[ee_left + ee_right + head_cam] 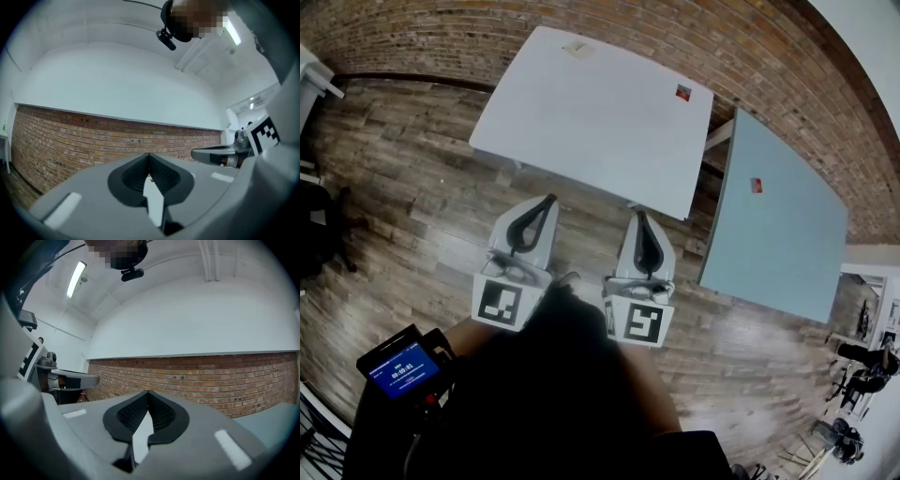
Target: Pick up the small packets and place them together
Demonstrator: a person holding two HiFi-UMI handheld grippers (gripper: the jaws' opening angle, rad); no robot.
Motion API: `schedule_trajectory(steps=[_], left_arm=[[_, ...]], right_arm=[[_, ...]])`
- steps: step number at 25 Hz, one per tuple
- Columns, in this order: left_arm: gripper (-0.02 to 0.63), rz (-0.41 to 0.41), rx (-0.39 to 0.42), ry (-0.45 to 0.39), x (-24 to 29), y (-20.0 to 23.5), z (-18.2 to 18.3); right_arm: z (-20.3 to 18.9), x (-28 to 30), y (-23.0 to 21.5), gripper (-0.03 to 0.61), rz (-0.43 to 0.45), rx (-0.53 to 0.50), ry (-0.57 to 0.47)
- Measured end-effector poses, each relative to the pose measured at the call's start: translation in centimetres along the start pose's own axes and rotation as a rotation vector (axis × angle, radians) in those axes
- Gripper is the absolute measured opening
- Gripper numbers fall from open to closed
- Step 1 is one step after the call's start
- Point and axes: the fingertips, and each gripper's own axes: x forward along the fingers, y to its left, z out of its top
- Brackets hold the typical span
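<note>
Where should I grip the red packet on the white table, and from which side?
Probably by one edge, coming steeply from above: the red packet lies flat on the white table, close to its far right corner, so no upright part offers itself. Its shape is too small to tell.

L gripper: fingers closed, nothing btwn, level | R gripper: same, side by side w/ L

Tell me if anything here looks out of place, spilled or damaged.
Nothing looks spilled, damaged or askew. The small packets simply lie apart: a pale packet and a red packet on the white table, and a second red packet on the blue-grey table.
</note>
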Motion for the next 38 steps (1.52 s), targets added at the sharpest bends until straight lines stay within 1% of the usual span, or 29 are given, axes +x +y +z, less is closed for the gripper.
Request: schedule_trajectory(steps=[4, 7, 9, 13, 17, 21, 24, 28, 31, 35, 38], left_arm=[[0.0, 0.027, 0.013, -0.016, 1.2, 1.5, 0.7], [0.0, 0.056, 0.048, -0.028, 2.0, 3.2, 1.1], [0.0, 0.075, 0.053, -0.037, 2.5, 3.7, 1.0], [0.0, 0.103, 0.067, -0.042, 2.8, 2.0, -0.4], [0.0, 0.111, 0.085, -0.01, 2.5, 1.0, -1.9], [0.0, 0.125, 0.057, -0.024, 3.1, 1.2, -0.5], [0.0, 0.136, 0.076, -0.036, 3.3, 1.6, 0.1], [0.0, 0.127, 0.096, -0.04, 3.8, 1.9, -0.2], [0.0, 0.115, 0.068, -0.056, 5.2, 2.1, 0.0], [0.0, 0.079, 0.053, -0.06, 10.5, 4.6, -0.4], [0.0, 0.058, 0.041, -0.058, 13.5, 5.8, -0.5]], right_arm=[[-0.5, 1.8, -1.8, 0.003, -0.008, -0.008, -0.009], [-1.0, 2.9, -2.6, 0.005, -0.011, -0.006, -0.007], [-1.4, 3.1, -3.1, 0.005, -0.007, 0.002, -0.004], [-2.8, 1.9, -4.8, 0.005, 0.03, 0.01, -0.003], [-3.2, 1.1, -5.8, 0.005, 0.044, 0.013, 0.009], [-2.8, 1.3, -6.4, 0.009, 0.047, 0.018, 0.02], [-2.7, 1.1, -7.0, 0.012, 0.043, 0.024, 0.022], [-3.1, 1.6, -7.0, 0.012, 0.036, 0.025, 0.022], [-3.2, 3.0, -6.7, 0.012, 0.035, 0.021, 0.024], [-3.7, 8.5, -7.1, 0.012, 0.016, 0.012, 0.042], [-3.7, 11.7, -7.5, 0.012, 0.008, -0.002, 0.057]])
